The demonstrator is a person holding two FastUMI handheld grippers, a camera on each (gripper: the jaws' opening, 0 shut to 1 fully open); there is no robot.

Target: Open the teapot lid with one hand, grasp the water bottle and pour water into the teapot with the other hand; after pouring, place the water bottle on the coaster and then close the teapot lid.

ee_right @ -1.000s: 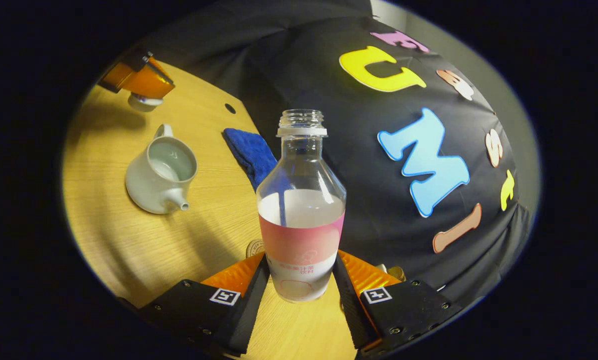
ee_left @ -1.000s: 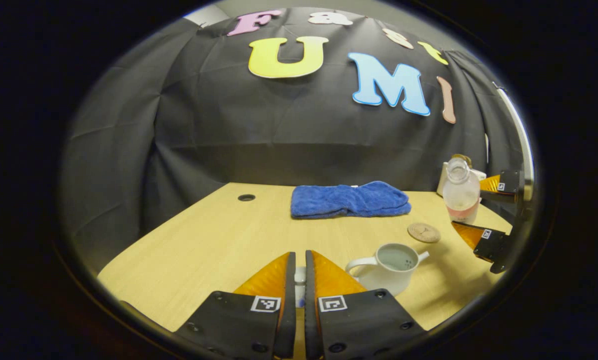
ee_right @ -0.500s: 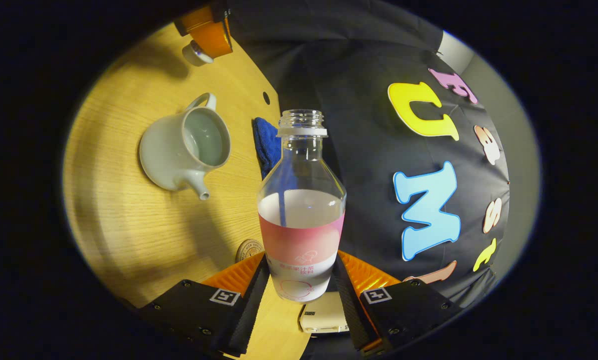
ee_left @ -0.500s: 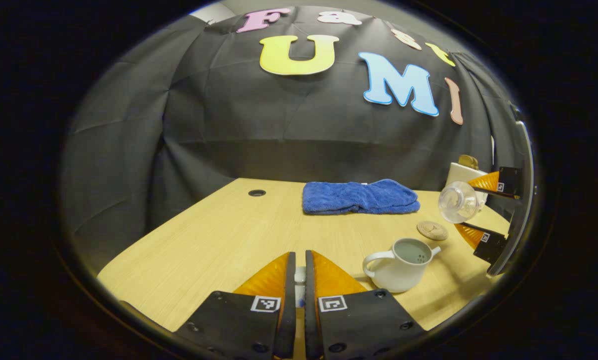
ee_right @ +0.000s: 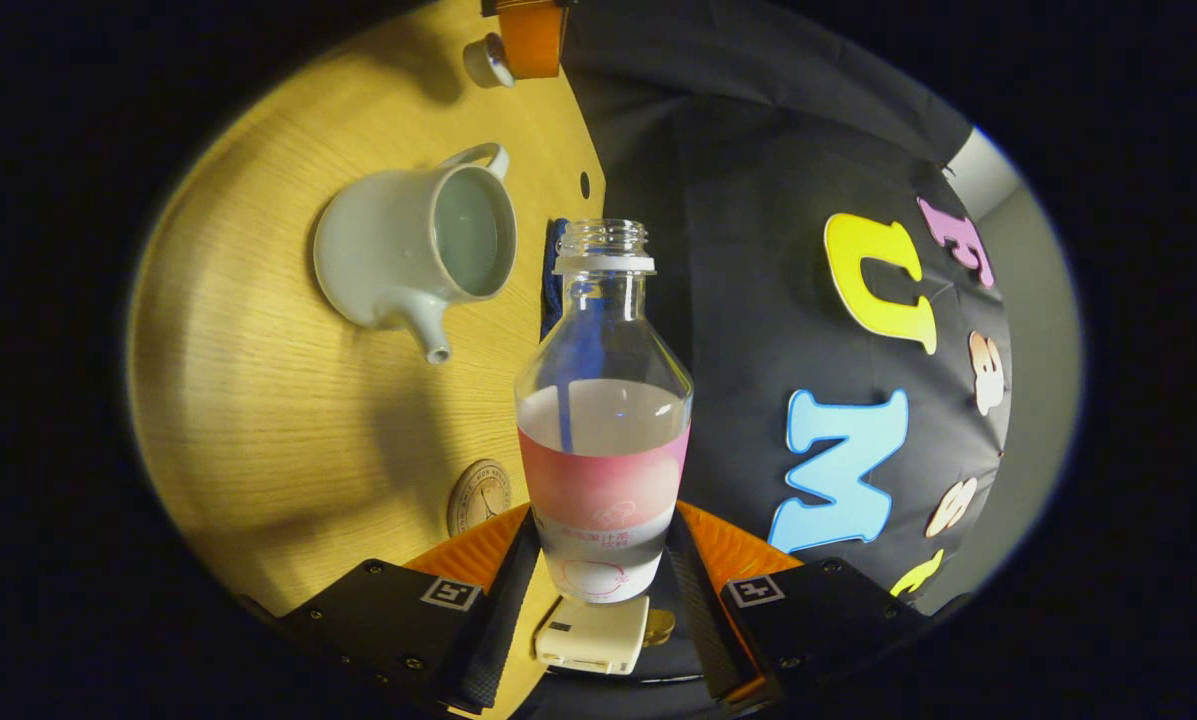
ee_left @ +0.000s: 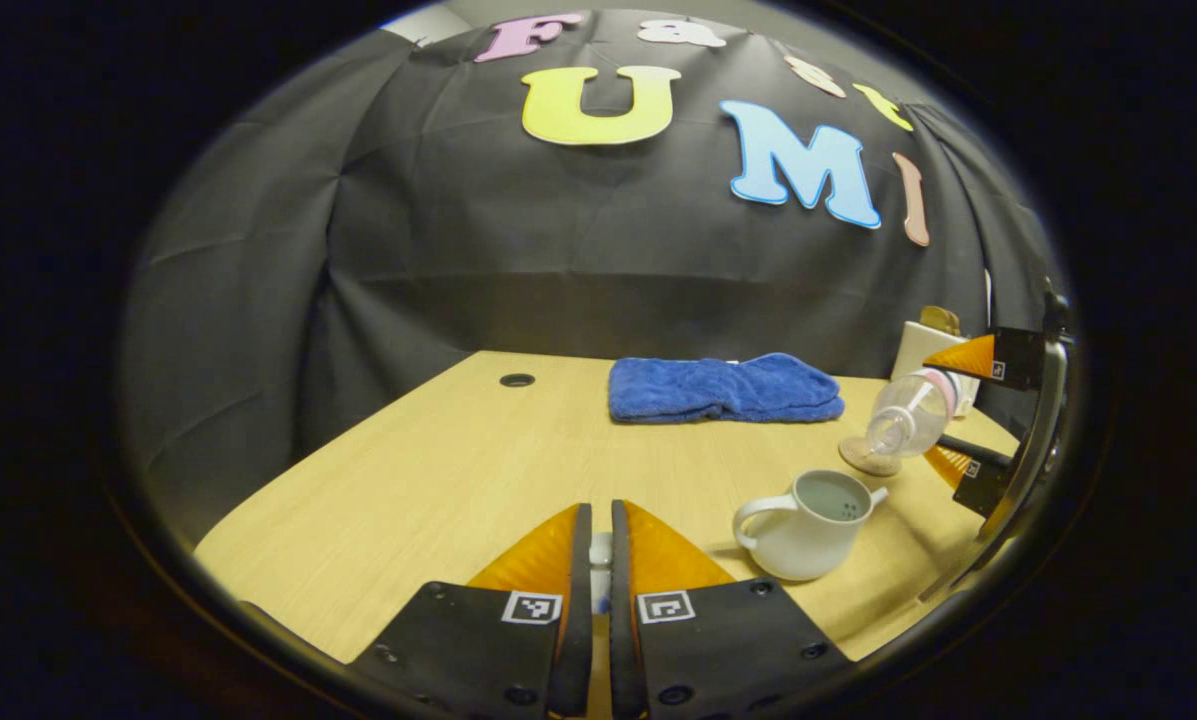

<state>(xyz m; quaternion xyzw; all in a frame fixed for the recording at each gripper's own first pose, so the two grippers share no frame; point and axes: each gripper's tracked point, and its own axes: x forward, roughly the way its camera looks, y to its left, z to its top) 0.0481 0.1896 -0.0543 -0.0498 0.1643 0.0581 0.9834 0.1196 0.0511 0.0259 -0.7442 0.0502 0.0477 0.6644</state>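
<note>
Two grippers are at work. My right gripper [ee_right: 603, 560] is clamped on the bottle [ee_right: 603, 420], both fingers pressing its labelled lower part, and the bottle is uncapped and about half full. In the left gripper view the bottle [ee_left: 908, 415] is tipped over toward the teapot [ee_left: 808, 515], its mouth pointing down and left, above and just right of the pot's spout (no water stream that I can make out). My right gripper [ee_left: 973, 410] shows there at the far right edge, one finger above the bottle and one below.

My left gripper [ee_left: 600, 560] has its fingers nearly together, pinching a small white piece between them; in the right gripper view this is the lid [ee_right: 486, 60], held off the tabletop [ee_right: 258, 380] by my left gripper [ee_right: 530, 35], well apart from the pot.

The teapot [ee_right: 413, 250] stands upright on the tabletop with its top open and its inside visible. The coaster [ee_right: 479, 496] lies flat near my right gripper, and in the left gripper view the coaster [ee_left: 866, 457] sits just beyond the pot, under the tipped bottle. A blue towel [ee_left: 723, 388] lies folded at the back, near the wall. A small white box [ee_right: 593, 635] is below the bottle's base.
</note>
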